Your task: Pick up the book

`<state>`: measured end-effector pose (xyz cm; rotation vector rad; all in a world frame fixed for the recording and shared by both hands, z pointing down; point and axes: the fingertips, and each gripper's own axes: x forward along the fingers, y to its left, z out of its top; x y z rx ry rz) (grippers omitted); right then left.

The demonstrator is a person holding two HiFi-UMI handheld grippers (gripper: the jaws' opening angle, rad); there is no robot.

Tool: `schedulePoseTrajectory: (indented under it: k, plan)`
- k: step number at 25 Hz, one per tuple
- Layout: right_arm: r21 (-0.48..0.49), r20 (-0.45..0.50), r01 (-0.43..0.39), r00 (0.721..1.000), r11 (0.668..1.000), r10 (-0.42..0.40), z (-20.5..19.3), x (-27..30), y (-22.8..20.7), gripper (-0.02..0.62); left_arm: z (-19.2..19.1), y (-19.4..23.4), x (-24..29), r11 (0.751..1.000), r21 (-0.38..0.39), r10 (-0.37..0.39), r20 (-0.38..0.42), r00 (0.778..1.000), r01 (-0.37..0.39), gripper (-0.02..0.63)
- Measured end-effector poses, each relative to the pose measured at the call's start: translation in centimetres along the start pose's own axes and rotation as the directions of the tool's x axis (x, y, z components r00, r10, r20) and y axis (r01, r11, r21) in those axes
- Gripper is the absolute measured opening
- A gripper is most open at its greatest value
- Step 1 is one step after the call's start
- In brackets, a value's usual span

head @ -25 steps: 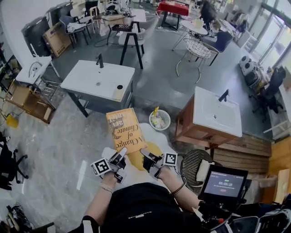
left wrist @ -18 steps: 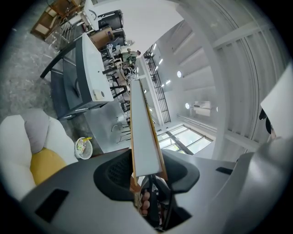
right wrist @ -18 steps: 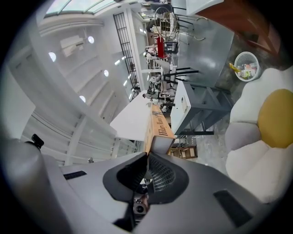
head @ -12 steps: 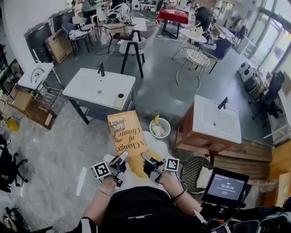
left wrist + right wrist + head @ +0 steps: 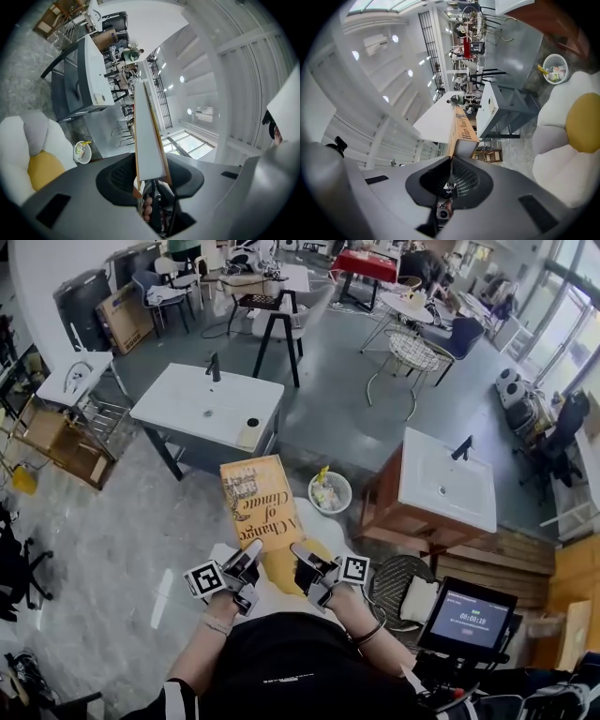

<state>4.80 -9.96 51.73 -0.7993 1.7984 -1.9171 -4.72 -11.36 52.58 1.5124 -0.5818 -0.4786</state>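
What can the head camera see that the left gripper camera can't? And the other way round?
Only the head view shows the book's orange front cover with its title, the left gripper and the right gripper both holding its near edge, and a lit screen.

Only the left gripper view shows the book's white page edge end-on between that gripper's jaws, and the high white ceiling.

Both show the book, the white basket, the egg-shaped cushion and the white sink table.

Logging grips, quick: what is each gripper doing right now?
Left gripper: closed on the book, across its pages.
Right gripper: closed on the book's thin edge.
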Motion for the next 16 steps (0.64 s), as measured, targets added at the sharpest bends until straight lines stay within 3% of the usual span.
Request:
schedulePoseTrajectory:
  k: [13,16]
  plan:
    - [0.039,0.002,-0.004,1.000,0.999,0.004,0.5,0.4,-0.6,0.031,0.0,-1.5,1.1,0.989,-0.136,-0.050,0.038,0.998,0.055,0.166]
    - [0.038,-0.004,-0.007,1.000,0.999,0.008,0.7,0.4,-0.3,0.031,0.0,-1.5,1.1,0.991,-0.125,-0.040,0.044,0.998,0.045,0.166]
